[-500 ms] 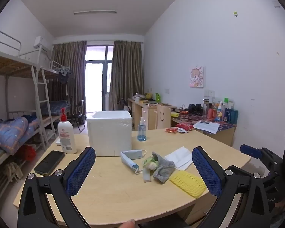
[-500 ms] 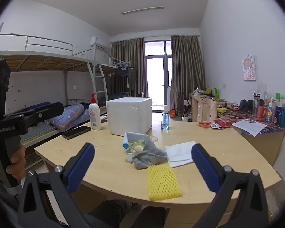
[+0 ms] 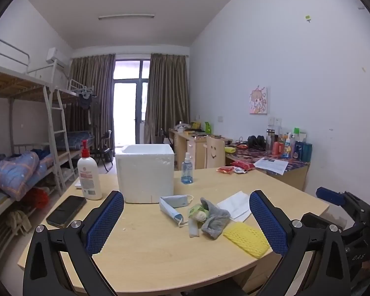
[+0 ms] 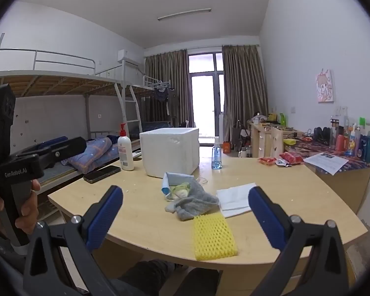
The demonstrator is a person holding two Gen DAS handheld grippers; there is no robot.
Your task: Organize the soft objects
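Left wrist view, my left gripper [image 3: 186, 218] spread wide and empty, right gripper [image 4: 185, 213] likewise, grey sock [image 3: 215, 218] at twelve o'clock on table [image 3: 148, 254], yellow foam net [image 3: 246, 239] touching it at four o'clock, perhaps a small toy [image 3: 198, 213] tucked alongside.

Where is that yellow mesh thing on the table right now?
The yellow foam net lies flat at the table's near edge, touching the grey sock behind it, with the white tissue to its right.
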